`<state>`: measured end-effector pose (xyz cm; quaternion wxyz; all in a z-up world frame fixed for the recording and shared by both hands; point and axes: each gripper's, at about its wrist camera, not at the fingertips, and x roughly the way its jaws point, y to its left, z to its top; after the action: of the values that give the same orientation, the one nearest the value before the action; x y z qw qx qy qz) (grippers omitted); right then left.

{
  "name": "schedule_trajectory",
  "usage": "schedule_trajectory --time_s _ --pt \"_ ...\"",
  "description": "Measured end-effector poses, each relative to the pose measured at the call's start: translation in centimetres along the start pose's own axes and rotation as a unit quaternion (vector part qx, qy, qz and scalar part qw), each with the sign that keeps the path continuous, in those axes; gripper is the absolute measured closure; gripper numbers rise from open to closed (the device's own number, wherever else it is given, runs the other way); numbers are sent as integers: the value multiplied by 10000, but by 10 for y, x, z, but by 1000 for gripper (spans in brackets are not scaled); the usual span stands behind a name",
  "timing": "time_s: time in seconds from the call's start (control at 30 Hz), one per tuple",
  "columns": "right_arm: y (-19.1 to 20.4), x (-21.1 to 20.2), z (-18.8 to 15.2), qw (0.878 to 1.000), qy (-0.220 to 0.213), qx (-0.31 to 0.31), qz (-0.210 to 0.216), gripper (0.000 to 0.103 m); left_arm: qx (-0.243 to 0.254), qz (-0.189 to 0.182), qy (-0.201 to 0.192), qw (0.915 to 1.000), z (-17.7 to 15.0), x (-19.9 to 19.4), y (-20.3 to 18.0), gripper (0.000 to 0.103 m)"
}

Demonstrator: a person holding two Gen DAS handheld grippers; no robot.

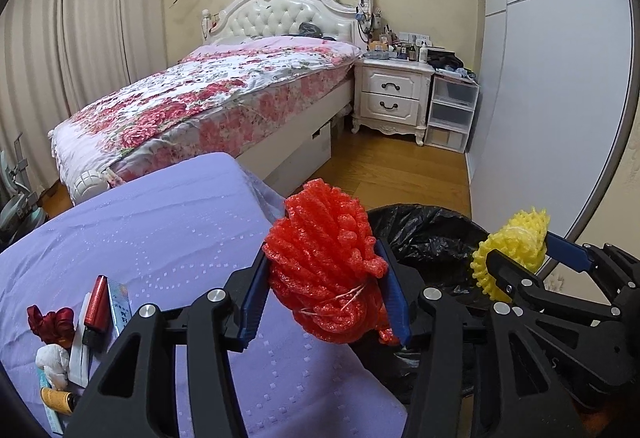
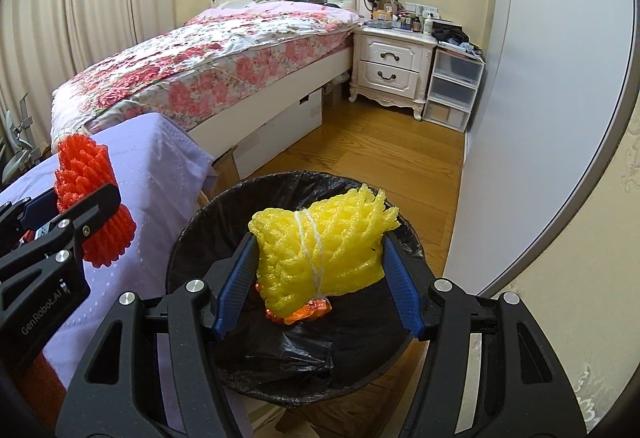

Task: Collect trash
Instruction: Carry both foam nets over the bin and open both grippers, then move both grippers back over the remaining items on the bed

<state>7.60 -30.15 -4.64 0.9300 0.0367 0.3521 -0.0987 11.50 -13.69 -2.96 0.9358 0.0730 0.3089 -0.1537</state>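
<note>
A red foam net, tied with string, sits between the blue pads of my left gripper, which is shut on it above the edge of the purple-covered table. My right gripper is shut on a yellow foam net, also tied with string, directly over the black-bagged trash bin. An orange wrapper lies inside the bin. The right wrist view shows the red foam net to the left of the bin. In the left wrist view the yellow foam net is on the right.
Small items lie at the table's near left corner, among them a red spool and a red ribbon. A floral bed, a white nightstand, plastic drawers and a wardrobe door surround the wooden floor.
</note>
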Motion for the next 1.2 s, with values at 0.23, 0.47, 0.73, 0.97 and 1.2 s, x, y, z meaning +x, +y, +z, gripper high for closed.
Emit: schedule_trajectory --time_s 0.23,0.47,0.73,0.97,1.2 --pt "-5 6 -1 9999 21 43 -120 34 82 149 33 9998 -3 8 -3 26" --pt "-8 8 -1 9997 15 90 -239 34 -13 361 95 9993 -5 10 5 22" --pt "-5 3 -1 9998 7 156 -139 33 -180 566 60 9982 -6 -7 20 21" --pt "10 -7 -3 10000 -10 64 35 33 -337 642 100 9973 -9 -22 35 21" --pt "35 -17 -9 9995 20 -68 314 33 -465 815 88 9956 -17 -43 56 21"
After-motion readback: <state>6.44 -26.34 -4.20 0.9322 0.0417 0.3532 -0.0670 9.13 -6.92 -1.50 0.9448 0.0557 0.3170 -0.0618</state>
